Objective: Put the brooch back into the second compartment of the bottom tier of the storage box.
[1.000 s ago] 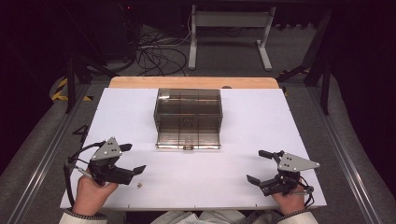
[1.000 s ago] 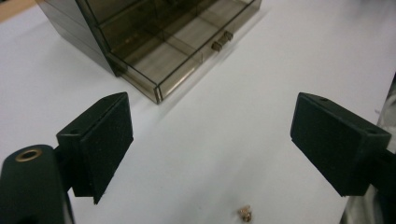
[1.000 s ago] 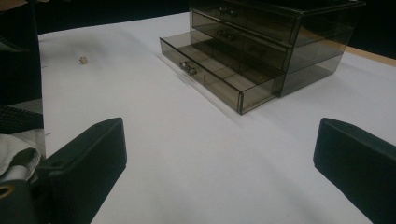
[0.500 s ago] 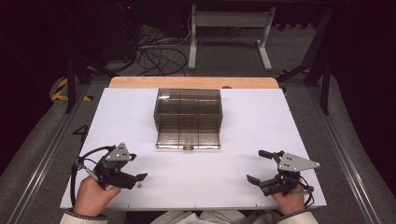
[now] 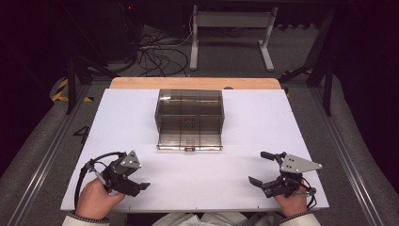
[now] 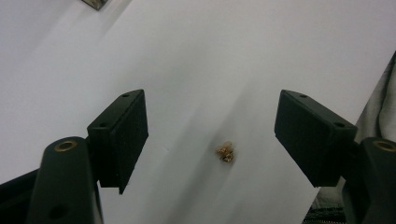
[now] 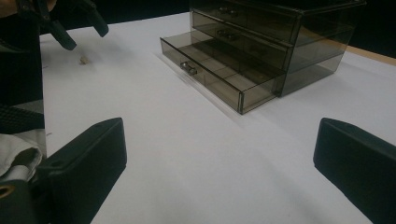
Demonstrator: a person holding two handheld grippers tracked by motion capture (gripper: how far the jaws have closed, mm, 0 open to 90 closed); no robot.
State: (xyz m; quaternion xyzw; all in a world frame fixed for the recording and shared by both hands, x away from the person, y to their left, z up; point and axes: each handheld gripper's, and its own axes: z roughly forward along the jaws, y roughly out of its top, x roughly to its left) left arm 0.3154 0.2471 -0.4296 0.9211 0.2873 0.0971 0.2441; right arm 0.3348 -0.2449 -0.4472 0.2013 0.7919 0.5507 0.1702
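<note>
A tiny gold-coloured piece lies on the white table top, also seen as a speck in the right gripper view. My left gripper hangs low over it with the piece between its jaws. Neither pad touches it. The jaws have just been closing and still stand apart. My right gripper rests open near the front right edge with nothing between its fingers. A smoky see-through drawer box stands mid-table, its bottom drawer pulled out.
The white table top has a wooden strip along its far edge. Dark floor, cables and a metal stand lie beyond. Grey rails run along both sides of the table.
My left gripper has dropped and shifted a little right, over the gold piece, and its jaws have narrowed. The right gripper has stayed in place.
</note>
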